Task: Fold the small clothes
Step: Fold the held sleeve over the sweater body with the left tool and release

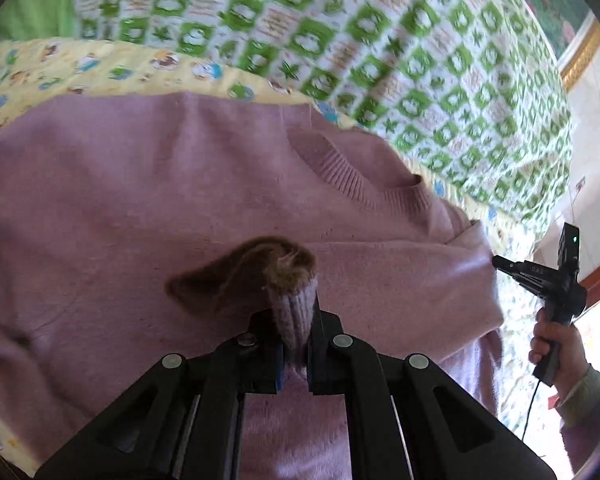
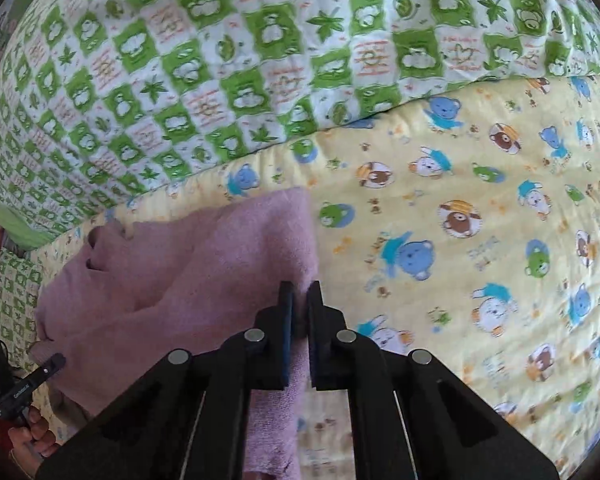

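**Sleeve Held Over Sweater, Mid-Fold**

Clamped in the left gripper, a ribbed cuff hangs over the pink sweater spread on the yellow bear-print sheet. Right gripper pinches the garment's side edge; the body lies ahead of both tongs, its collar toward the green quilt
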Tool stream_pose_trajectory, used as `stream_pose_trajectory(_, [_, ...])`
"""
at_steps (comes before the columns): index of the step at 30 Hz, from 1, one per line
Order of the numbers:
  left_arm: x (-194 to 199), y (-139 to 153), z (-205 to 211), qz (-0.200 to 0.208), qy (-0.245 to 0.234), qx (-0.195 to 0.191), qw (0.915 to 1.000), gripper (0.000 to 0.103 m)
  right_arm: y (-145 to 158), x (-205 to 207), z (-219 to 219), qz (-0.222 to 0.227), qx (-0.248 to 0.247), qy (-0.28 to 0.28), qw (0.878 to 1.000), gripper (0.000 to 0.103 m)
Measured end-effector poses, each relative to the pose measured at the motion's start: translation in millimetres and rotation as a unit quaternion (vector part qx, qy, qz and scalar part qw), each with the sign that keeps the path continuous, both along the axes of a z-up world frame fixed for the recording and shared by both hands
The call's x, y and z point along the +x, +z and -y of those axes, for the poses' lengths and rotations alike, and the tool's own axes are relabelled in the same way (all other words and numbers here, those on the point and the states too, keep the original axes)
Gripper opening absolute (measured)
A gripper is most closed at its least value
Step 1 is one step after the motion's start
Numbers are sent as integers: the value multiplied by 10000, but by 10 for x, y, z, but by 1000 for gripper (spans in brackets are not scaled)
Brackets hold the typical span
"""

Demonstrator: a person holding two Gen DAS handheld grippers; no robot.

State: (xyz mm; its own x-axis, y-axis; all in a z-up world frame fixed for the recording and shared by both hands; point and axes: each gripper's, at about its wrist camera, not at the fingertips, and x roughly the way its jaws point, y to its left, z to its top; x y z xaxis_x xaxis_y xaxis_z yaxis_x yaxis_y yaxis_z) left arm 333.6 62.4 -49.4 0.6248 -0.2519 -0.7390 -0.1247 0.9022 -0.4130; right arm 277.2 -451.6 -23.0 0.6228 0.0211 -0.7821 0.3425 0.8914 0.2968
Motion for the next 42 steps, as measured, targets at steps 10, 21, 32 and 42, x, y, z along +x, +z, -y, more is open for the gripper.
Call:
stream_pose_trajectory(10, [-120, -198, -92, -335, -54, 708, 9969, 20, -274, 11, -12, -184, 168, -205, 9995, 6])
stream_pose_trajectory(21, [-852, 181, -473, -380, 217, 514, 9977, 51, 90, -488, -509, 315, 741, -136, 9967, 44])
stream_pose_trajectory(32, [-1399, -65, -1076, -1214, 1505, -192, 9809, 74, -54, -912, -1622, 207, 1065, 759, 9912, 47])
stream_pose_trajectory(42, [-1248, 115, -1080, -746, 1384, -89, 9875, 14, -112, -1152, -1950, -37, 1105, 928, 9895, 47])
